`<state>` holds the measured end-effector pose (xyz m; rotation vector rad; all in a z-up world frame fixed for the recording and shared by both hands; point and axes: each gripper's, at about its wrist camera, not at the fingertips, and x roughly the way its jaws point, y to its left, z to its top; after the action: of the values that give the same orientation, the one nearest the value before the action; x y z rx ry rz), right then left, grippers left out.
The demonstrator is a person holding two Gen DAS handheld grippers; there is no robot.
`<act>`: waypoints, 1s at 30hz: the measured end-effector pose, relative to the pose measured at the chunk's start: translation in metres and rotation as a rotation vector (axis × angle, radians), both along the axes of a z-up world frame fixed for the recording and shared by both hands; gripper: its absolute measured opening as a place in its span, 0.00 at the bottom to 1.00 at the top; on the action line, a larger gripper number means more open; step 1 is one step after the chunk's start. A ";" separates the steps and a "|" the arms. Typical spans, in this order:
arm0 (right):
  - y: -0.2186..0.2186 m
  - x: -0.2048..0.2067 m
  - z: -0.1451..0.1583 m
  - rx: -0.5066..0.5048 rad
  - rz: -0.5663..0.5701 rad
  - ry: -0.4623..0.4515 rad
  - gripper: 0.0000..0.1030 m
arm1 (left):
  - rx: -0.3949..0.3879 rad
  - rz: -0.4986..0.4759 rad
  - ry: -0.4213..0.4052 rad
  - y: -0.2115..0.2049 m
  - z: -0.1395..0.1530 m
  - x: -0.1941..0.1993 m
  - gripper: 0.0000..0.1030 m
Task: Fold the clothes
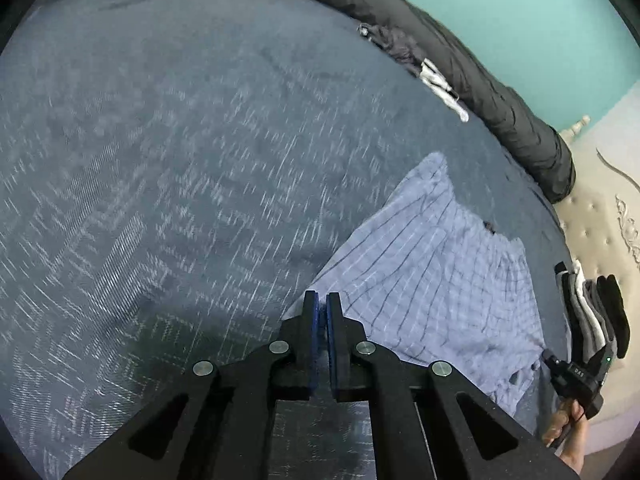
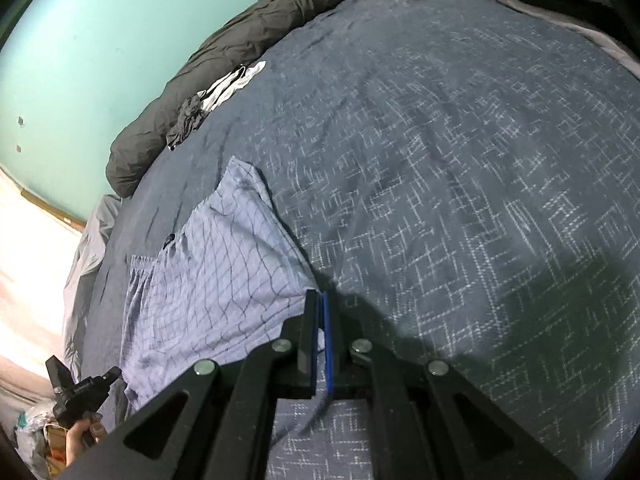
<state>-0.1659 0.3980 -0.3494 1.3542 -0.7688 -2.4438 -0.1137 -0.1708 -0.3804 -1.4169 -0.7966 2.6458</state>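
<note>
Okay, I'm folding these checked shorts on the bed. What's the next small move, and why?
Probably open the left gripper and take the near corner of the checked shorts. Its tips sit at the hem, nearly shut, with no cloth visibly between them, while the right gripper already seems to pinch the other near corner.

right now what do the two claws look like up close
Both match: the left claw and right claw are matte black frames with triangular cut-outs, round silver pivot pins and flat fingers lined with blue pads. From the left wrist view, the right unit's black body carries small white lettering, too small to read, and a green light.
</note>
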 end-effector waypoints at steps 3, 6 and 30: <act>0.007 0.002 0.004 -0.004 -0.041 0.005 0.03 | -0.005 0.018 0.019 -0.001 0.006 0.001 0.19; 0.009 0.003 0.007 -0.047 -0.039 0.014 0.12 | 0.005 0.005 0.019 0.003 0.007 0.003 0.20; 0.021 0.006 0.004 -0.172 -0.067 0.036 0.02 | 0.087 0.021 0.014 -0.006 -0.002 0.007 0.00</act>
<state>-0.1603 0.4195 -0.3451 1.2360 -1.0055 -2.3814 -0.1063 -0.1765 -0.3827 -1.3748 -0.9177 2.5989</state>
